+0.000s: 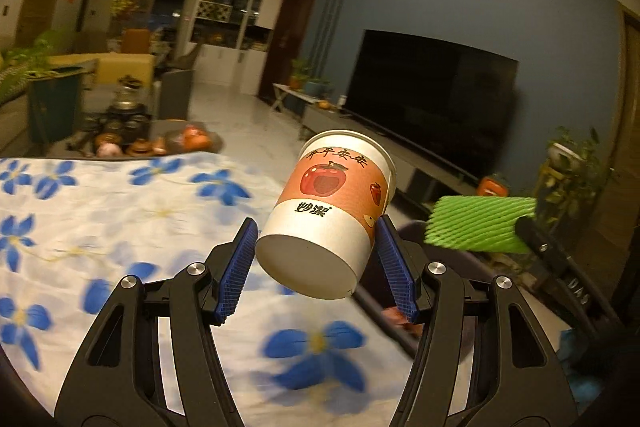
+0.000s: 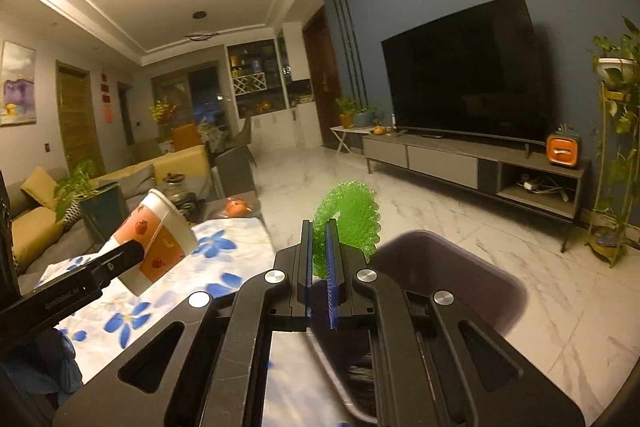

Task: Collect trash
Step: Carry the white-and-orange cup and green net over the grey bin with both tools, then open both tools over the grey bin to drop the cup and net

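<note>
A white paper cup (image 1: 332, 211) with an orange apple band is held tilted in the air, its base toward the camera, and my left gripper (image 1: 316, 239) is shut on it above the flowered cloth. The same cup (image 2: 154, 241) shows at the left of the right wrist view. My right gripper (image 2: 319, 231) is shut on a green foam fruit net (image 2: 352, 223), which also appears as the green net (image 1: 480, 225) at the right of the left wrist view. A dark purple bin (image 2: 448, 283) stands open just below and right of the net.
The table carries a white cloth with blue flowers (image 1: 120, 227). Beyond it sits a tea set (image 1: 124, 123) and fruit. A big TV (image 2: 464, 87) on a low console (image 2: 472, 163), plant stands and a marble floor lie to the right. Sofas stand at the left.
</note>
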{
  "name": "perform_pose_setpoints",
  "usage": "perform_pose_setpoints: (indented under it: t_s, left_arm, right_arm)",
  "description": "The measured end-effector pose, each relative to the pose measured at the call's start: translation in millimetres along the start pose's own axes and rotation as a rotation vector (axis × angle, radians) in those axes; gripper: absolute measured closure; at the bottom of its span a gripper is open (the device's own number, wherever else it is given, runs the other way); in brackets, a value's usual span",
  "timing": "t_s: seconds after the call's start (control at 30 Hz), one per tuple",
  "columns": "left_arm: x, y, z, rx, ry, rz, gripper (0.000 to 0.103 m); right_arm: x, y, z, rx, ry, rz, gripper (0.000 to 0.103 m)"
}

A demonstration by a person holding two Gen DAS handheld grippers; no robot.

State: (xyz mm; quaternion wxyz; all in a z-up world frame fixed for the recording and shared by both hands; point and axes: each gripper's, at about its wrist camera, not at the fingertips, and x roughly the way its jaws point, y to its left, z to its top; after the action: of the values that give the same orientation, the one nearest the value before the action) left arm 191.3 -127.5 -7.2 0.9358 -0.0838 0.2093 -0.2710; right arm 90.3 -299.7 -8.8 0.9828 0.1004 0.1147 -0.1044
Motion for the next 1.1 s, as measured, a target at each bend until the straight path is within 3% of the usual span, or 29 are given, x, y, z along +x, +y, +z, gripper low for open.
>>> perform_pose_setpoints:
  t_s: [0.37, 0.47, 0.57, 0.7, 0.77, 0.9, 1.1]
  left_arm:
    - [46.1, -67.3, -23.2, 0.051, 0.044, -0.114, 0.043]
    - [60.8, -79.0, -30.4, 0.055, 0.068, -0.137, 0.043]
    - [73.4, -84.3, -36.7, 0.062, 0.094, -0.157, 0.043]
    - [87.7, -92.9, -46.2, 0.065, 0.128, -0.179, 0.042]
    - [92.6, -96.7, -51.3, 0.076, 0.148, -0.186, 0.038]
    - [92.2, -93.7, -57.4, 0.092, 0.157, -0.147, 0.026]
    - [77.8, -73.9, -59.4, 0.113, 0.158, 0.048, 0.013]
  right_arm:
    - [0.0, -43.2, -7.9, 0.018, 0.016, -0.057, 0.096]
    - [2.4, -55.2, -6.8, 0.027, 0.013, -0.066, 0.078]
    - [0.2, -64.7, -7.6, 0.041, 0.009, -0.089, 0.067]
    - [-3.7, -75.4, -9.8, 0.062, 0.001, -0.121, 0.064]
    - [-7.4, -76.7, -12.2, 0.070, -0.001, -0.128, 0.055]
    - [-11.1, -78.9, -15.2, 0.067, 0.002, -0.149, 0.045]
    - [-20.2, -73.5, -22.4, 0.049, 0.016, -0.176, 0.025]
